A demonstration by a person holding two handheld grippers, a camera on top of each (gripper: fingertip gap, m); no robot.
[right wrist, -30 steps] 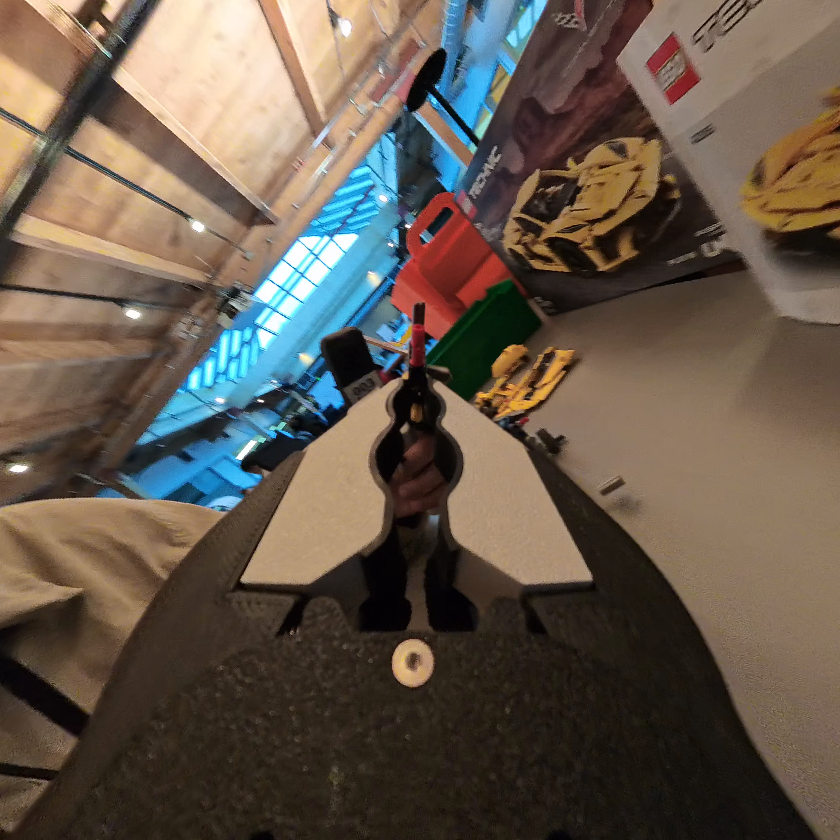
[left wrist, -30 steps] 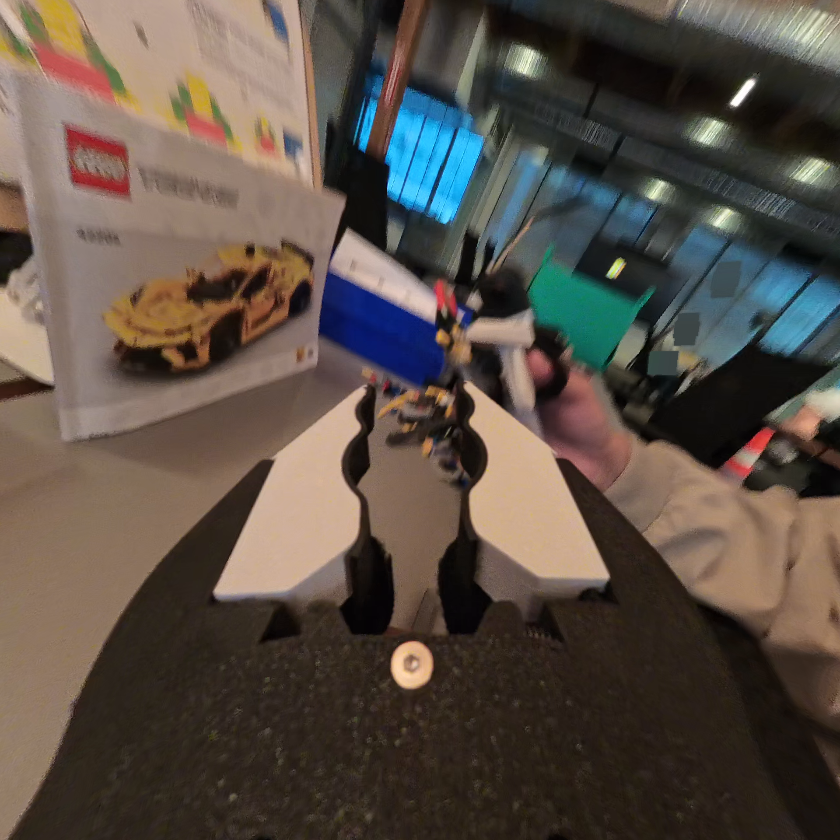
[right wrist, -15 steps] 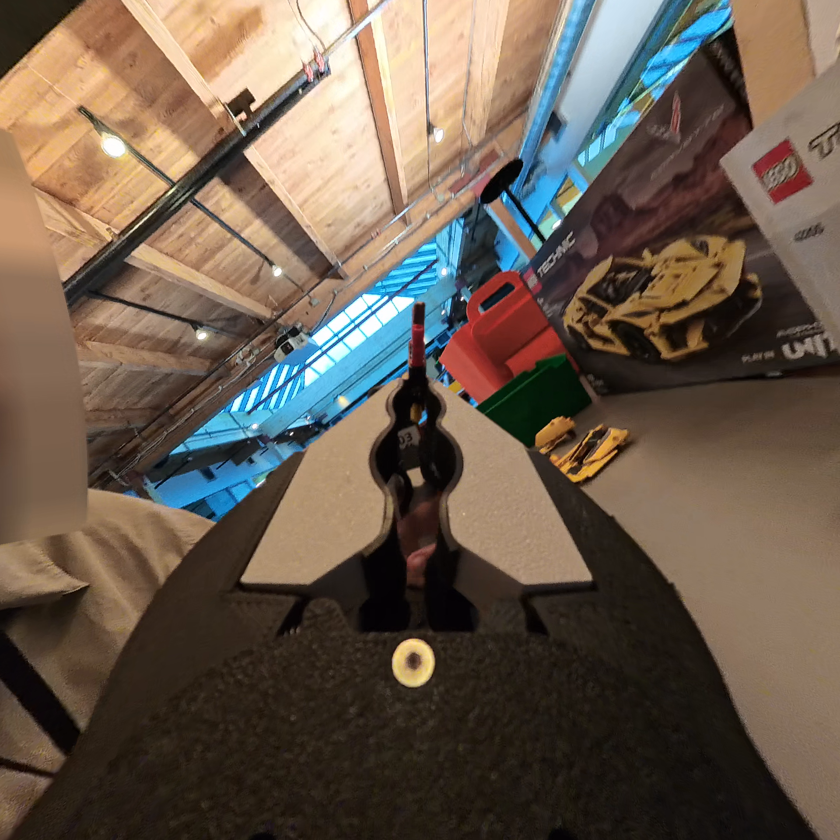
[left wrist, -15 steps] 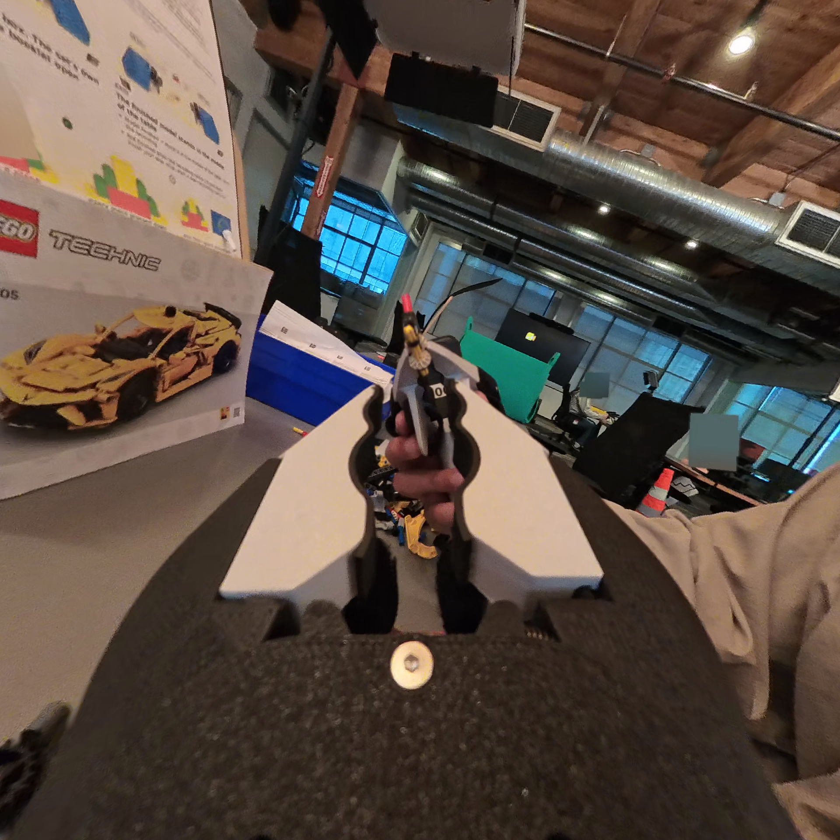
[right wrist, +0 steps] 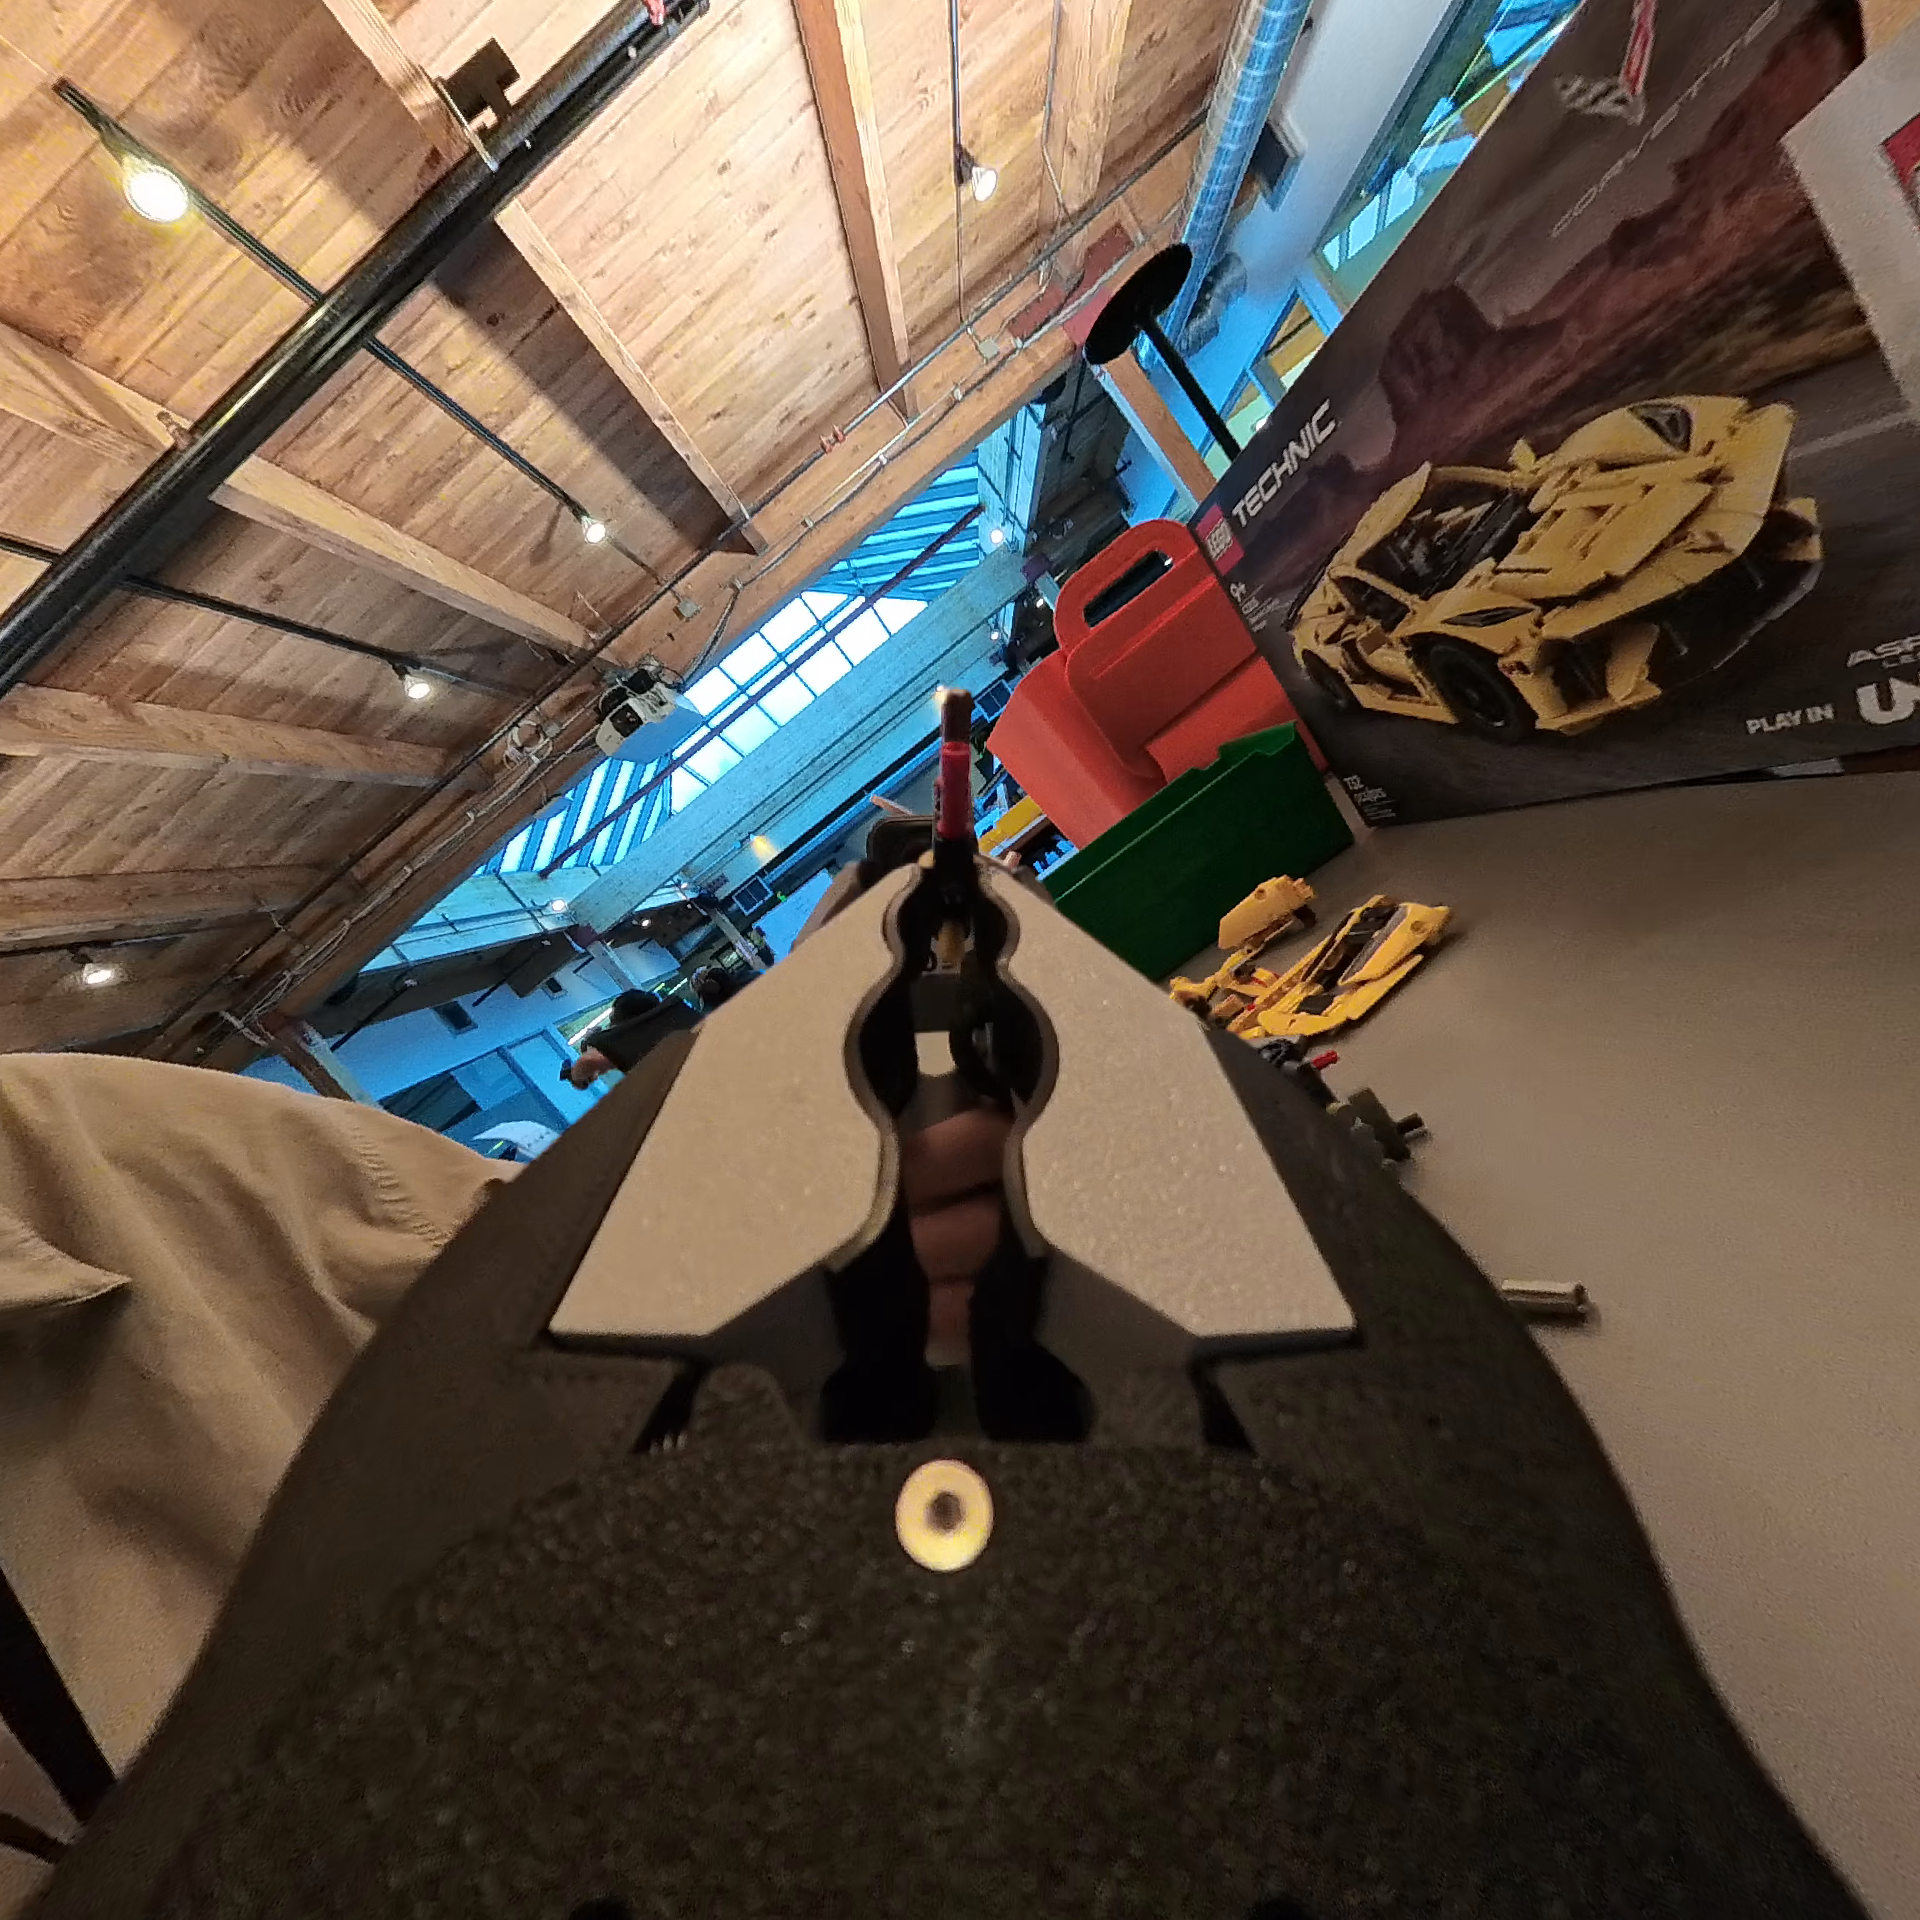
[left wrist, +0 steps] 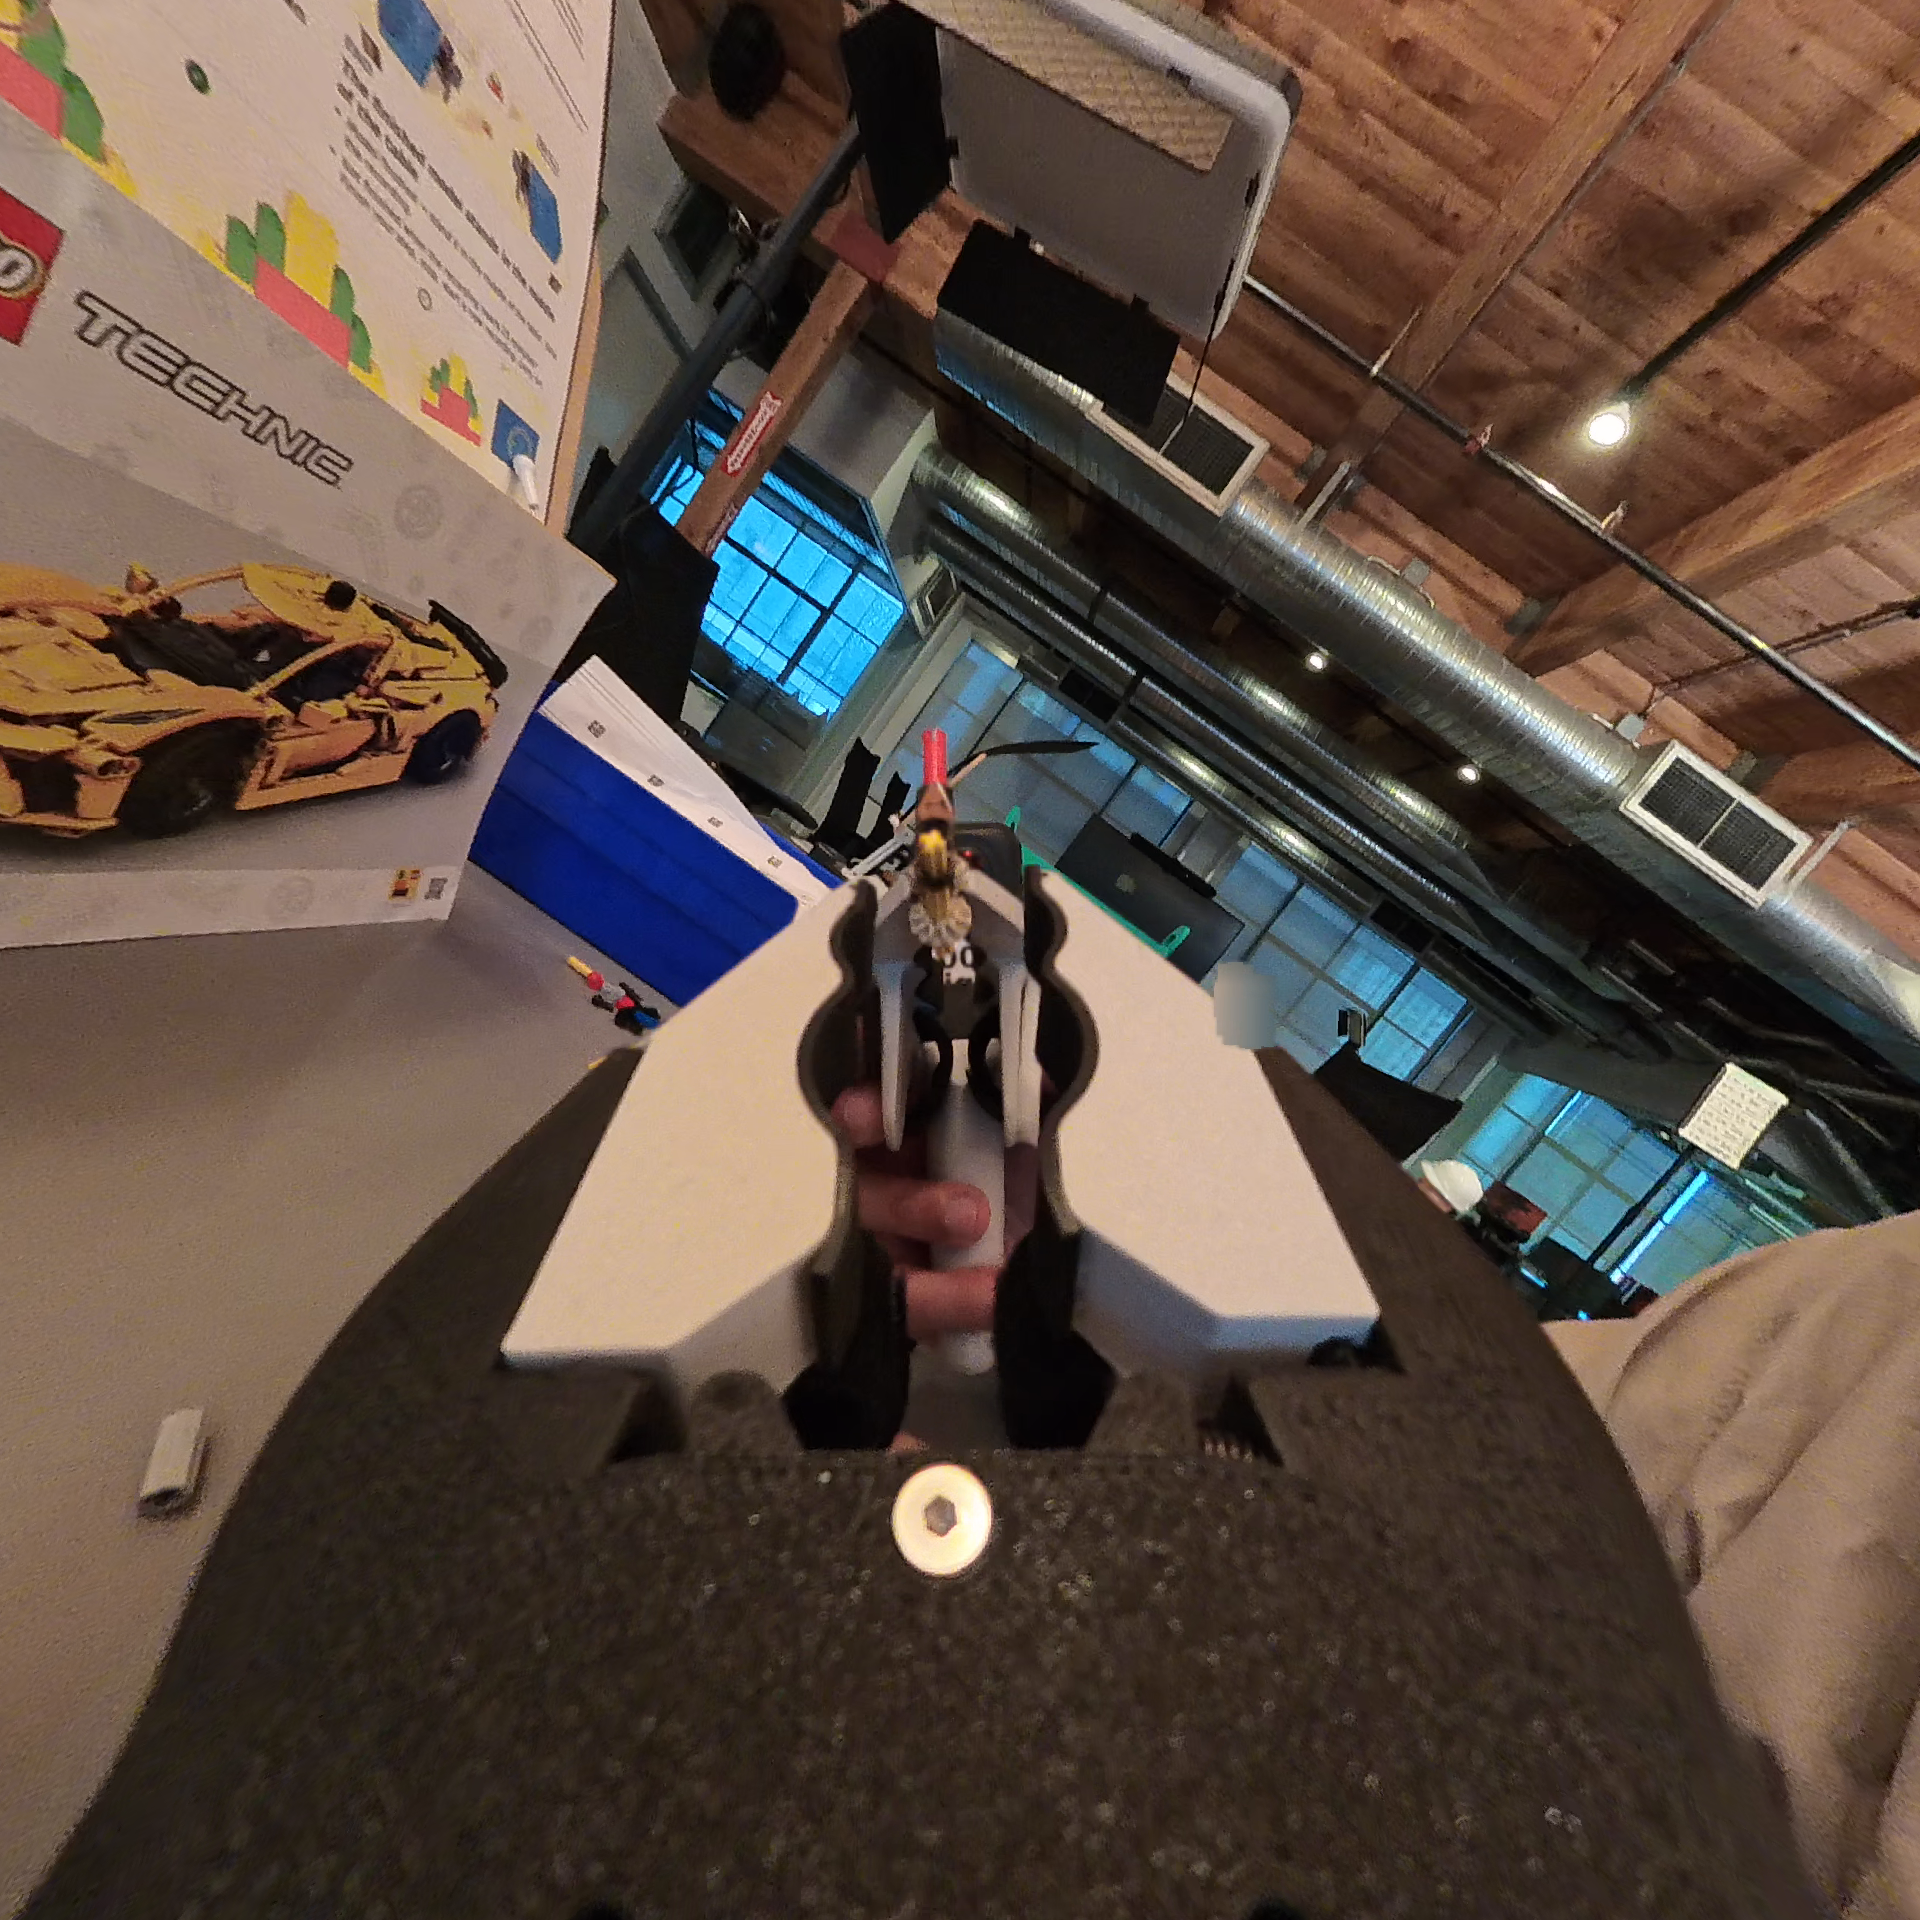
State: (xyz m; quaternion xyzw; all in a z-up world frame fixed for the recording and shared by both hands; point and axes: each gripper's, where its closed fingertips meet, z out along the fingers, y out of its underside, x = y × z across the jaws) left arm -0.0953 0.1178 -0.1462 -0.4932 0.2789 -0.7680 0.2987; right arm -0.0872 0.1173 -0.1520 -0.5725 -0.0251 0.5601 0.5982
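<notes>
Wooden beams and ducts run overhead, and a grey worktop [right wrist: 1662, 1039] lies below. Both tools are tilted upward and face each other. The right tool [right wrist: 948, 914] is clenched on a thin axle piece [right wrist: 953, 769] with a red tip; in the left view the same piece [left wrist: 933, 821], with a small pale gear, stands up between the far tool's tips. The left tool [left wrist: 940, 904] has its jaws parted, holding nothing, close in front of that piece. On the worktop lie yellow car parts [right wrist: 1314, 961], a grey pin [right wrist: 1543, 1297] and a grey tube [left wrist: 171, 1463]. A green bin [right wrist: 1195, 862], a red bin [right wrist: 1132, 665], a car box [right wrist: 1579, 520] and a booklet [left wrist: 208, 675] stand behind.
</notes>
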